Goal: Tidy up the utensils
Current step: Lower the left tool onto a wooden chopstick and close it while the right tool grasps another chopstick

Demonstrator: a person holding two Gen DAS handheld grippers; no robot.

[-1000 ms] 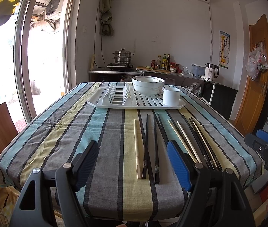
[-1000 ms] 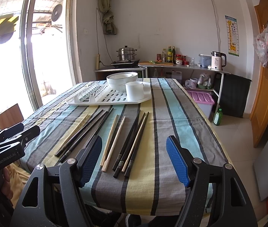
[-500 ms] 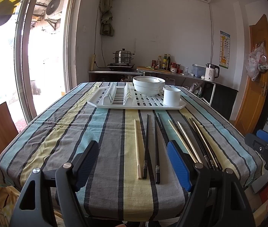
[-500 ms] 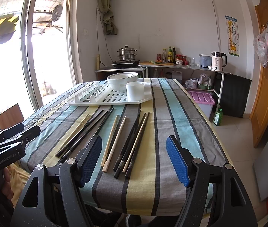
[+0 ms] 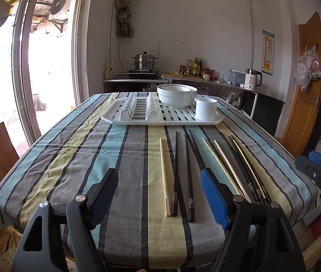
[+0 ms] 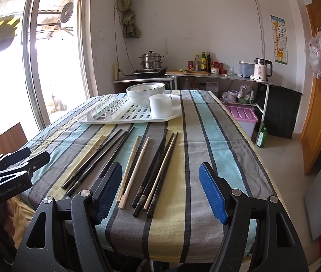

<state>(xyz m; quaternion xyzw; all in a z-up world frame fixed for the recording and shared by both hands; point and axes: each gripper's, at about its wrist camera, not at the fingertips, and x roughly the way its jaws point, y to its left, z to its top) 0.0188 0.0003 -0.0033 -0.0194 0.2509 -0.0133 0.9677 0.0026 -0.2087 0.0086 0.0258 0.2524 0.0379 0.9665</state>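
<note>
Nothing is sorted yet: every one of the chopsticks (image 6: 148, 170) lies loose on the bench (image 6: 205, 136), the rack (image 6: 135, 115) holds none, and my left gripper (image 5: 159, 195) and right gripper (image 6: 160, 190) gape wide, empty.

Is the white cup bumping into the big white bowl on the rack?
Cannot tell. In both wrist views the white cup overlaps the bowl on the drying rack, so no gap or contact between them shows plainly.

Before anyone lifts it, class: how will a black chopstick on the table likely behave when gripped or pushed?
The black chopstick looks thin and straight, so probably stiff and light. Its glossy finish may slip between the pads. Lying flat on cloth, it should slide or roll little.
</note>
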